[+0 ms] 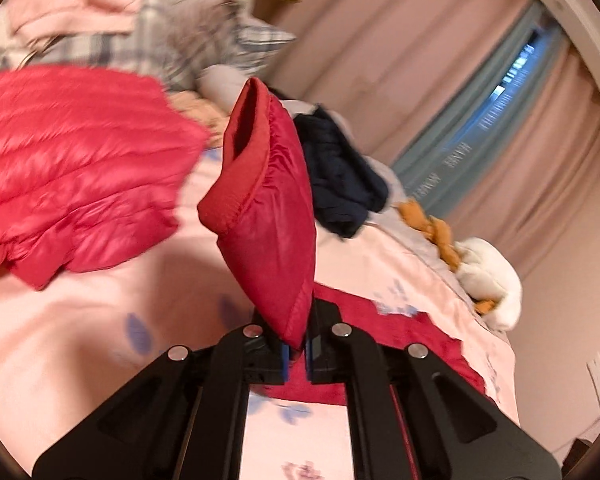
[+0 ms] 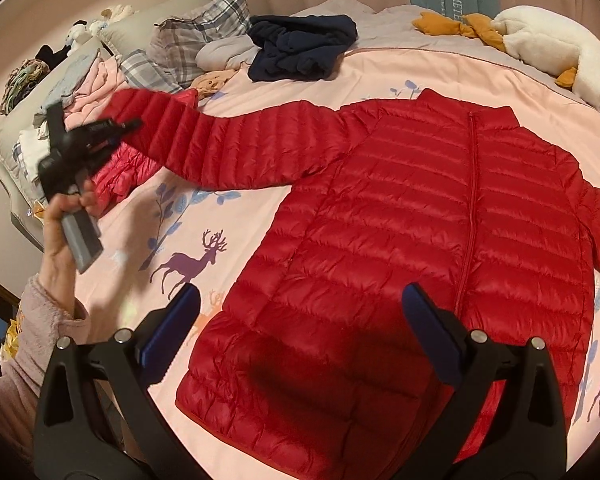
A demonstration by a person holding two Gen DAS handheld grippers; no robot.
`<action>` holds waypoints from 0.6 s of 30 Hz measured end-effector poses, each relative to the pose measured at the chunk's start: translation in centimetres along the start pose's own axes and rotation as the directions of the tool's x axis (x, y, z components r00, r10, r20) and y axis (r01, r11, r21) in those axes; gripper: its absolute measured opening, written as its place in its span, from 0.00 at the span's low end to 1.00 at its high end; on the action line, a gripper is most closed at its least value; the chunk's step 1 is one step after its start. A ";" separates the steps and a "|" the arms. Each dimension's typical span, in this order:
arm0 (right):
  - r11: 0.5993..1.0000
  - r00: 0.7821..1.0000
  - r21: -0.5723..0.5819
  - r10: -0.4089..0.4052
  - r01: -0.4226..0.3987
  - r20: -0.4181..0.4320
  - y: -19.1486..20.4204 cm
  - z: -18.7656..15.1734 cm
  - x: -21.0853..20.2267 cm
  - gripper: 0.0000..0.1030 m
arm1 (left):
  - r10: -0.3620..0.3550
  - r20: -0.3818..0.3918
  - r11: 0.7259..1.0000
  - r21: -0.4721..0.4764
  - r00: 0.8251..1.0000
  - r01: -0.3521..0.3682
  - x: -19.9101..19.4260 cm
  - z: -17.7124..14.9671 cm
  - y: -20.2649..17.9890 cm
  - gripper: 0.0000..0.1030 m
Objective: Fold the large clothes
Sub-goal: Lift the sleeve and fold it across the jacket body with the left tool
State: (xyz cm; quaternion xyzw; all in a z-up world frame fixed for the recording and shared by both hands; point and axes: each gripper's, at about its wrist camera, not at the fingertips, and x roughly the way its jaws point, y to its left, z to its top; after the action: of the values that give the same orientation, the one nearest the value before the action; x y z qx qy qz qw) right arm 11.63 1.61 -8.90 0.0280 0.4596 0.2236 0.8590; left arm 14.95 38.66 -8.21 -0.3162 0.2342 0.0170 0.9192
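One red down jacket (image 2: pixel 440 240) lies flat, front up, zip closed, on the bed (image 2: pixel 260 240), collar toward the far side, hem edge near the right tool (image 2: pixel 300 336). Its body sits mid-bed; one sleeve (image 2: pixel 228 148) is stretched out toward the left side of the right wrist view and lifted off the sheet at the cuff end. Left tool (image 1: pixel 298 346): fingers pressed together, pinching the sleeve cuff (image 1: pixel 260 208), which stands up between the pads in the left wrist view. Left hand (image 2: pixel 66 220) grips that tool's handle, seen in the right wrist view. Right tool: fingers spread wide, nothing between them, hovering over the hem and lower body.

Open sheet shows between the lifted sleeve and the near bed edge, with deer prints on it. Second pinkish-red puffer (image 1: pixel 72 168) lies just beyond the cuff. Navy garment (image 2: pixel 300 50) is bunched past the sleeve, apart from the jacket. Plaid pillows (image 2: pixel 196 40) and a pink clothes pile (image 2: pixel 96 84) are at the head end. White-and-orange plush (image 2: pixel 556 52) lies along the far bed edge, near the collar but not touching. Curtain (image 1: pixel 440 60) behind.
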 end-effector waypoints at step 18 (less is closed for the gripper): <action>0.967 0.999 0.254 0.002 -0.015 0.052 -8.3 -1.4 -3.1 0.98 | -0.131 -0.166 0.954 0.248 0.977 0.170 2.4 -4.9 -16.5 0.04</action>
State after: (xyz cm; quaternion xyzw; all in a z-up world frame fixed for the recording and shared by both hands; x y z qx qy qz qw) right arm 12.02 -7.34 -9.43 0.1457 0.4622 0.1656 0.8589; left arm 18.01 22.35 -3.19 -0.2099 0.2772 -0.1075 0.9314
